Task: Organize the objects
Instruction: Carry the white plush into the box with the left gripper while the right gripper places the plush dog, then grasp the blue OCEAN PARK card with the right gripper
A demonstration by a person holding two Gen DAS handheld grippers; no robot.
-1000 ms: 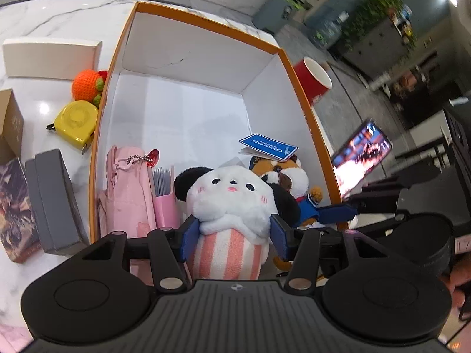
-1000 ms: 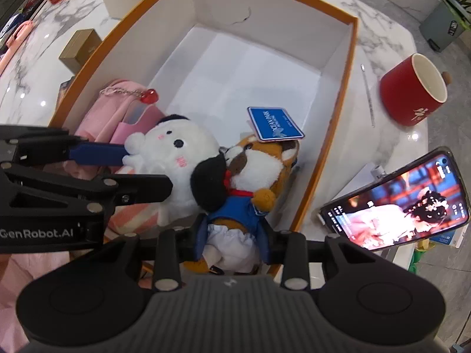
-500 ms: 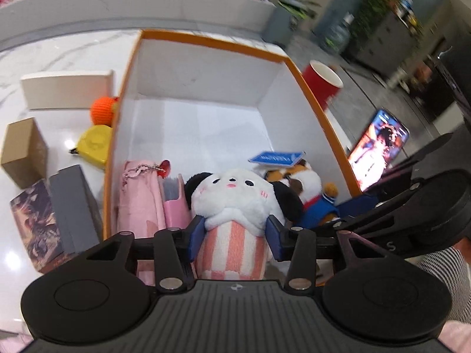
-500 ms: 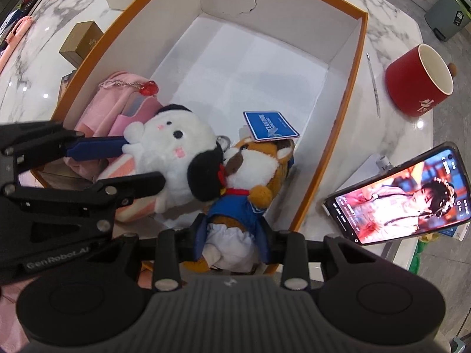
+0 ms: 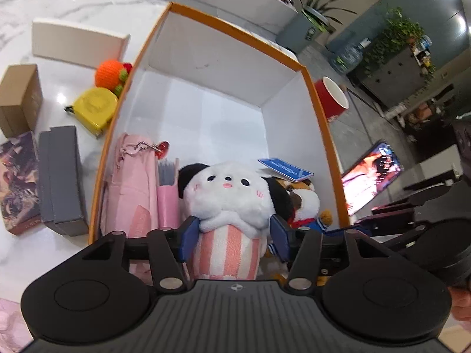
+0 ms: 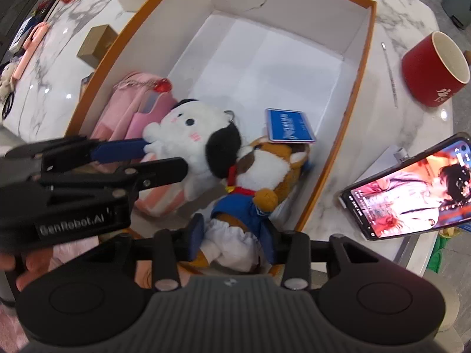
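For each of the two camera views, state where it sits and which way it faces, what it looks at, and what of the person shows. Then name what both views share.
Left wrist: sits behind the left gripper, aimed slantwise down into the orange-rimmed box; its opening jaws flank the panda plush; a bit of hand shows at the right edge.
Right wrist: sits behind the right gripper, aimed steeply down; its opening jaws flank the fox plush; fingers show at left.
Shared: box, both plushes, pink pouch, red mug, phone.

Both wrist cameras look steeply down (close-up) into the shared box [image 5: 316,103].
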